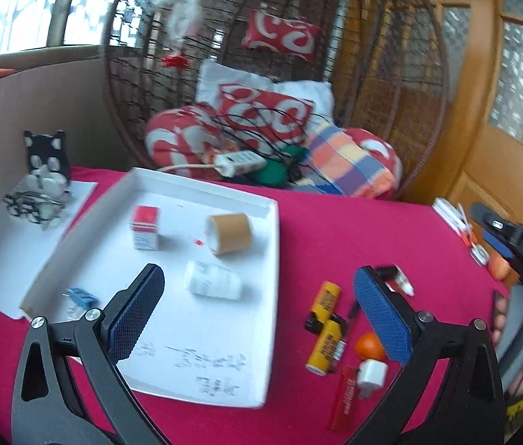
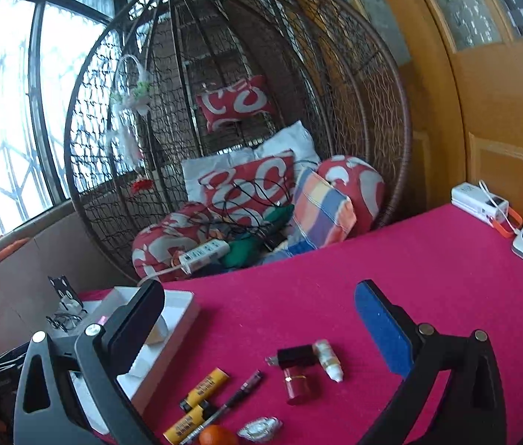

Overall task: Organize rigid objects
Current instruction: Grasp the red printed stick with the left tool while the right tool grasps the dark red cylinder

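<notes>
While both grippers, left (image 1: 257, 307) and right (image 2: 259, 328), gape empty, yellow batteries (image 2: 202, 389) could roll off-grip, missing the tray (image 1: 202, 189).

The left wrist view looks forward and steeply down from close above the shallow white rectangular tray (image 1: 220, 200), which fills its lower left, with the brown wicker egg-shaped hanging chair (image 1: 391, 85) straight behind the tray. The right wrist view sits lower and to the right of that tray (image 2: 183, 307), so only the tray's near corner shows at its left edge; it faces more level across the magenta tablecloth (image 2: 391, 252) toward the same chair (image 2: 372, 85). Both views share the two yellow cylindrical batteries (image 1: 324, 333) (image 2: 202, 404) just right of the tray, the tablecloth (image 1: 354, 230), and the chair's red-and-white cushions.
</notes>
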